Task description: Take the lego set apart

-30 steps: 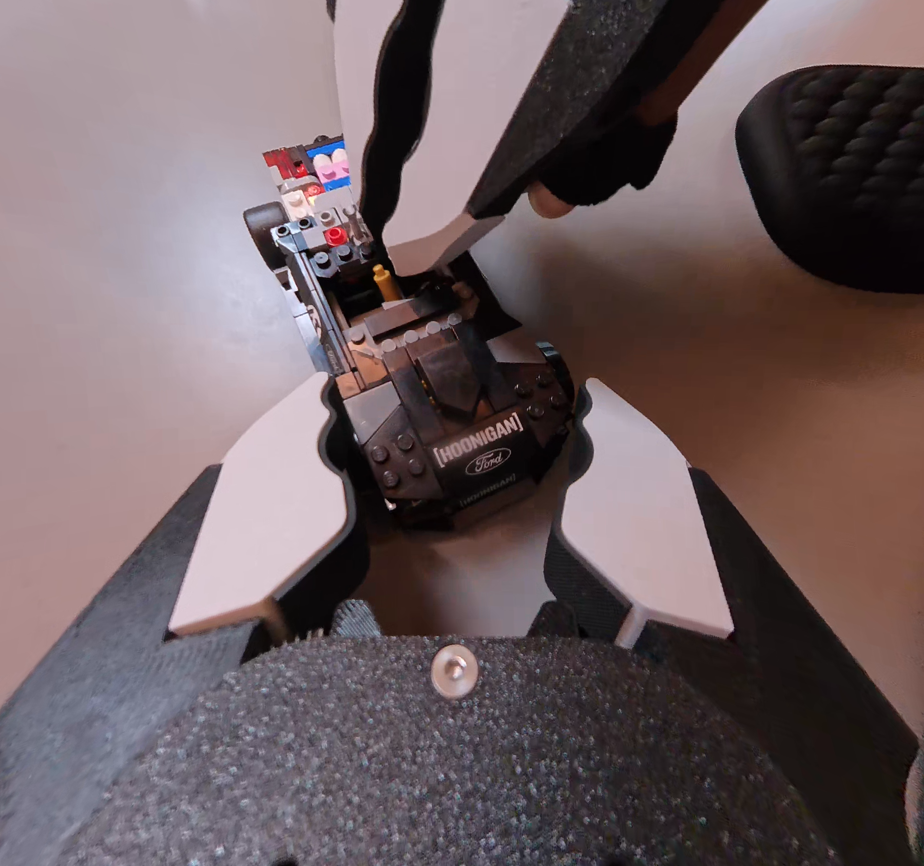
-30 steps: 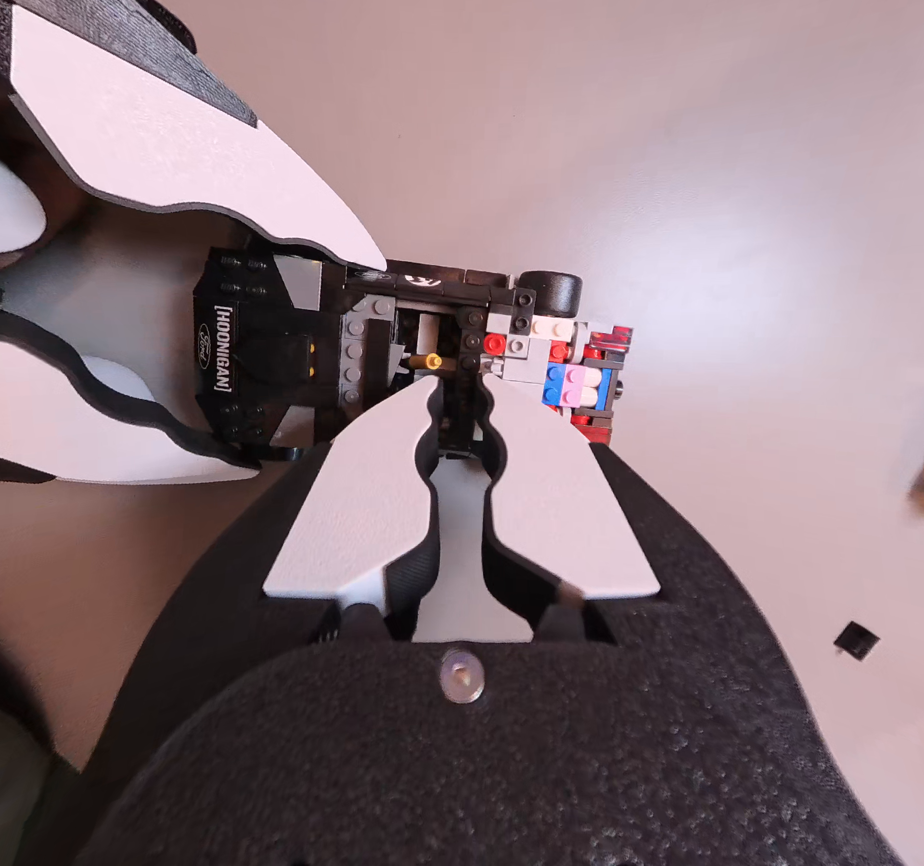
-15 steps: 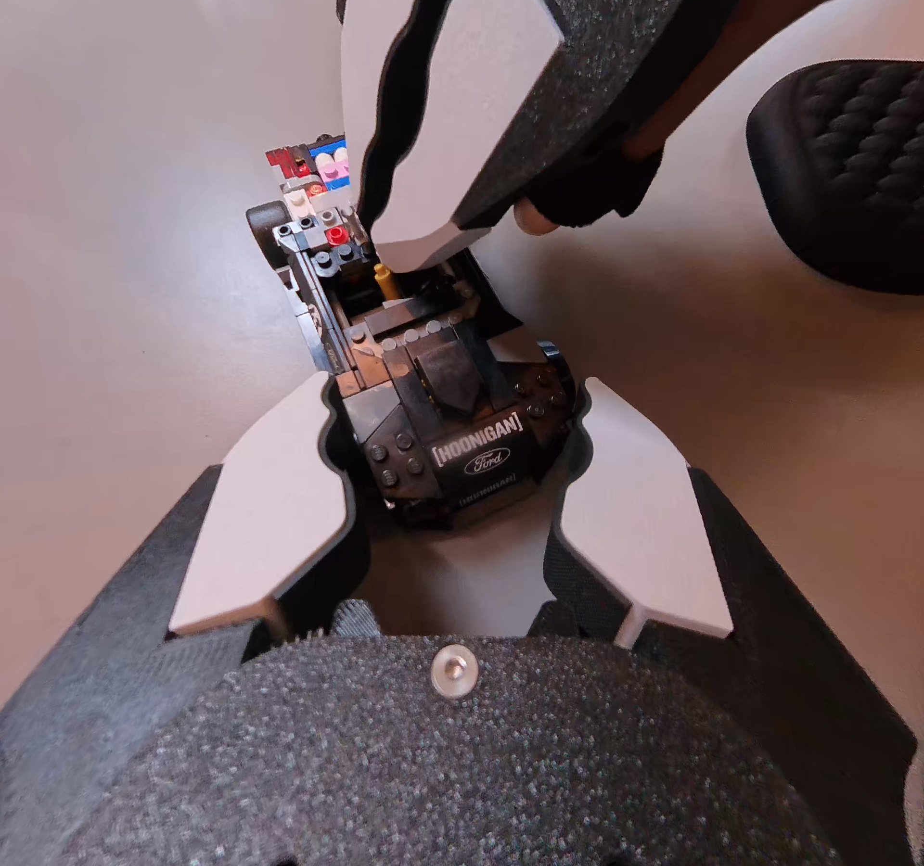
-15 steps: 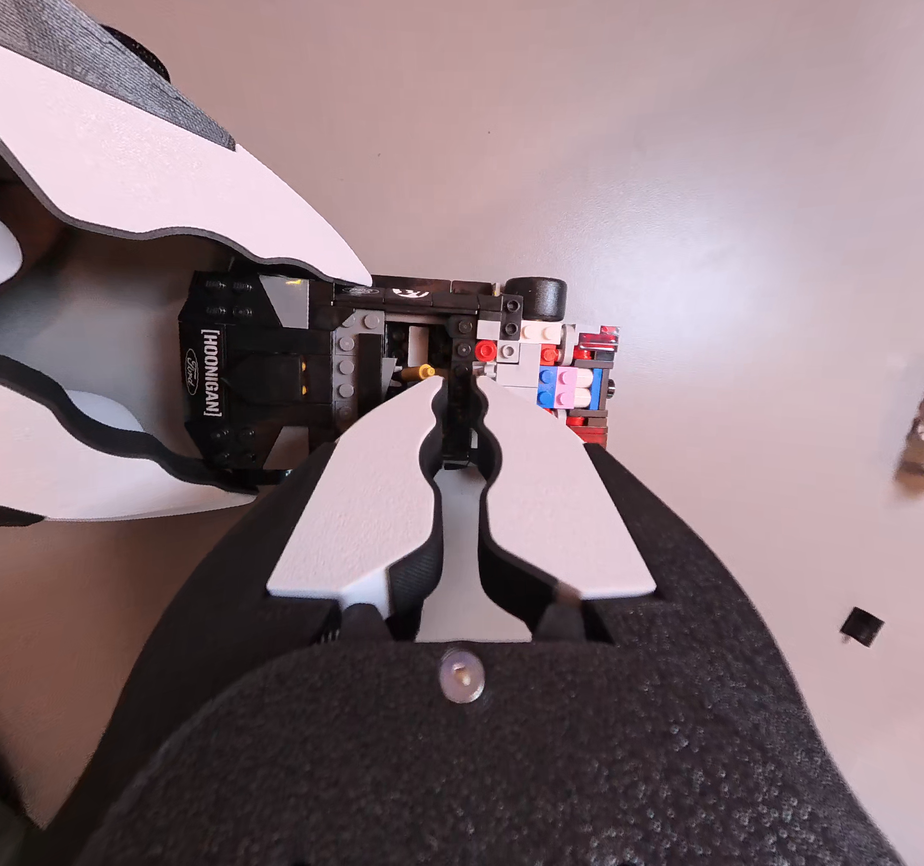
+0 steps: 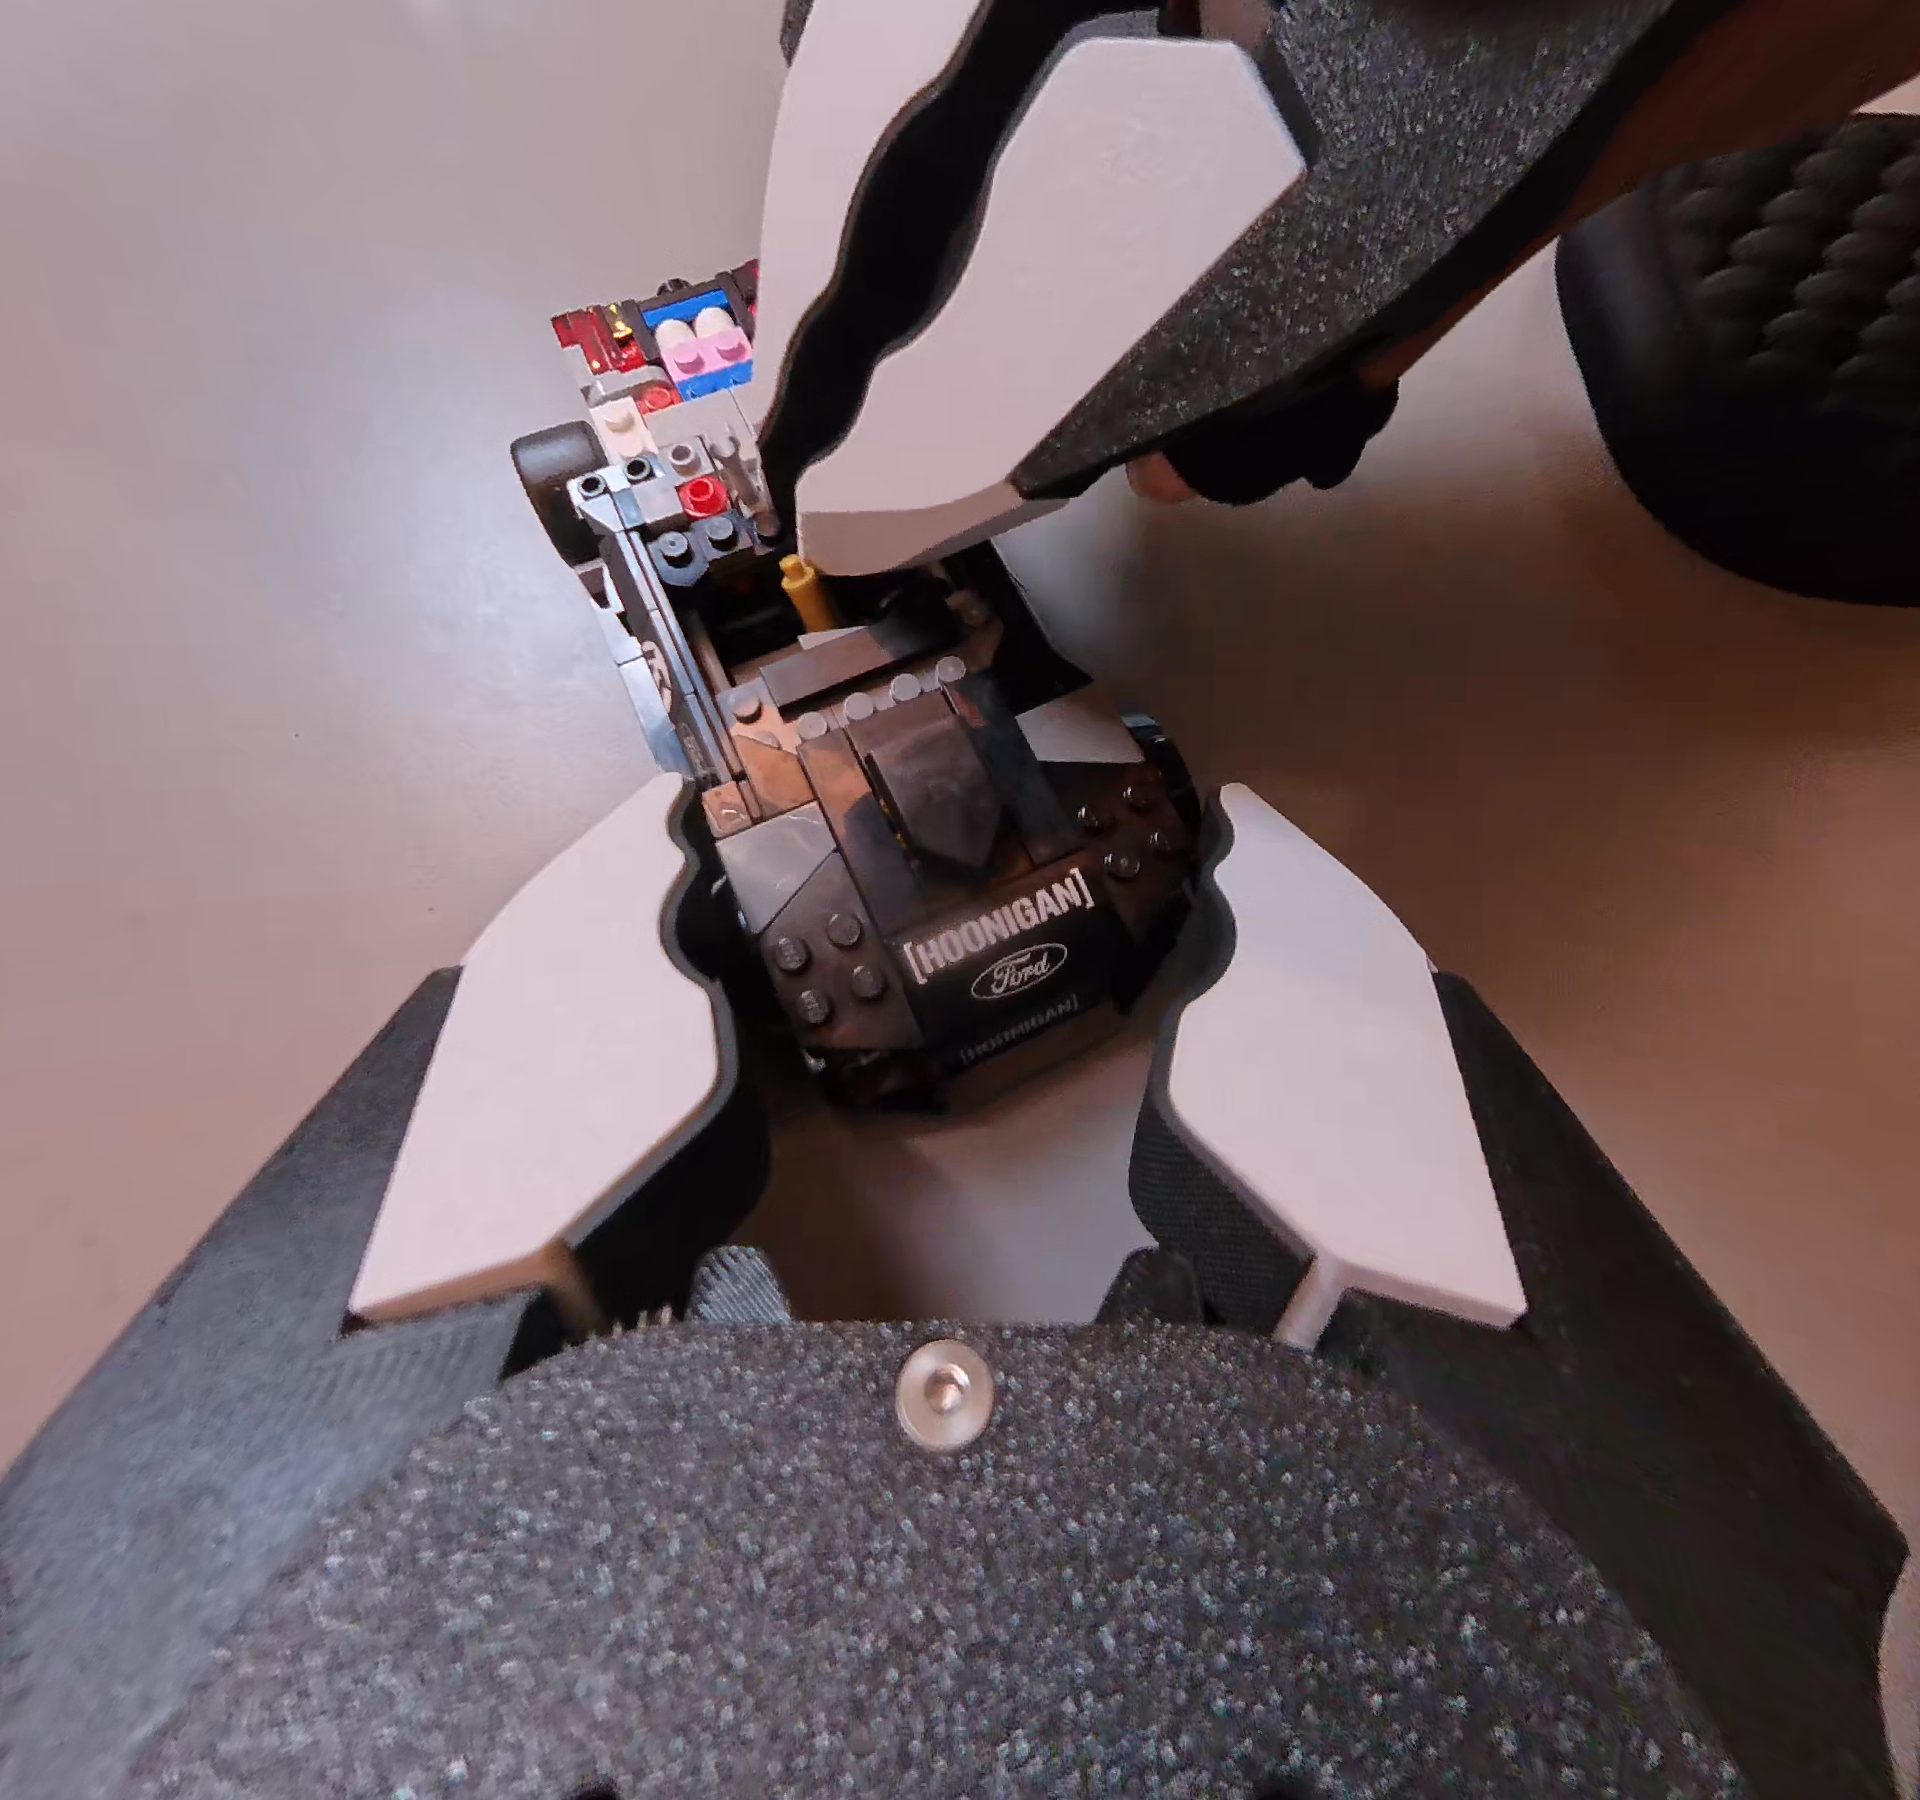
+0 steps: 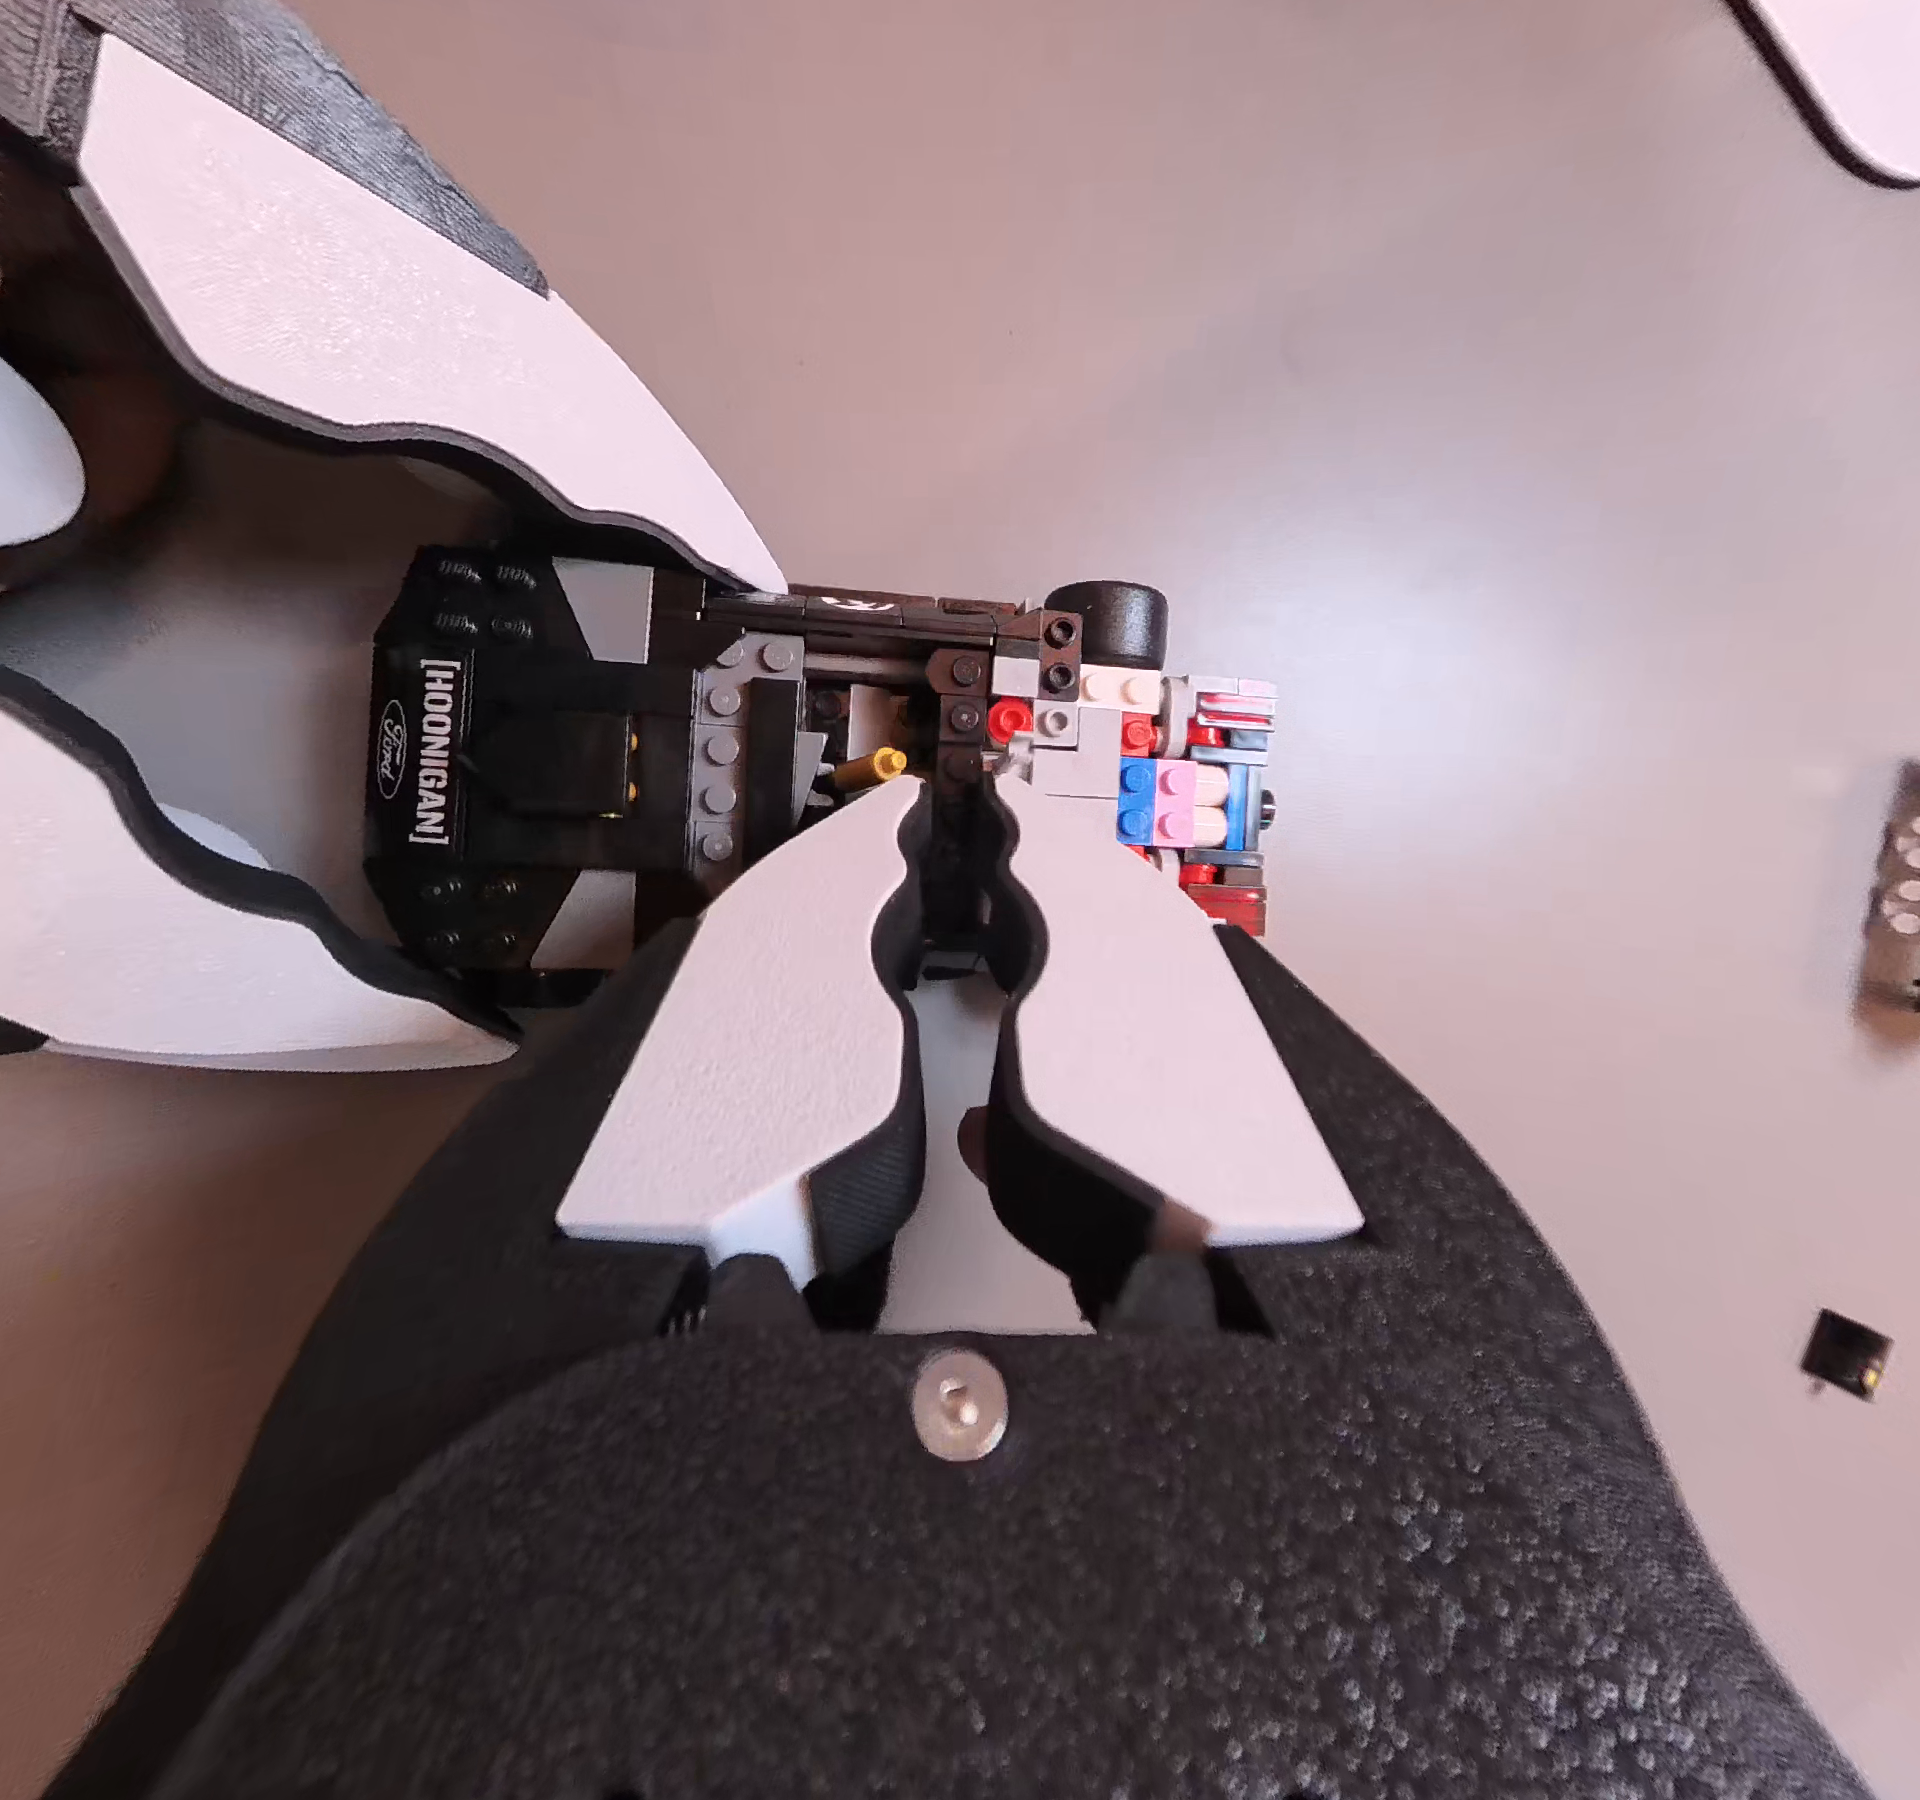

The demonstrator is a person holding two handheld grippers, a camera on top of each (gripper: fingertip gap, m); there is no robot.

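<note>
Trouble is most likely at the narrow black strip of bricks (image 6: 961,846) that the right gripper (image 6: 961,820) has pinched between its nearly closed fingers: if it pulls at a slant, the strip may drag neighbouring bricks with it or snap free all at once and scatter small parts across the tabletop (image 6: 1351,348). The little yellow peg (image 6: 875,766) just beside the left-hand fingertip could be knocked loose by the same pull. The lego car (image 5: 935,877) rests on the tabletop with its black nose between the fingers of the left gripper (image 5: 951,877), which close on its two sides and seem to brace it; if that hold is slack, the whole car could lift or twist with the pull. Its red, blue and pink rear bricks (image 6: 1174,794) lie at the far end, away from the left gripper and just beside the right gripper's right-hand finger. In the right wrist view a grey studded piece (image 6: 1891,903) and a small black piece (image 6: 1844,1353) lie loose well off to the right, clear of the car.
</note>
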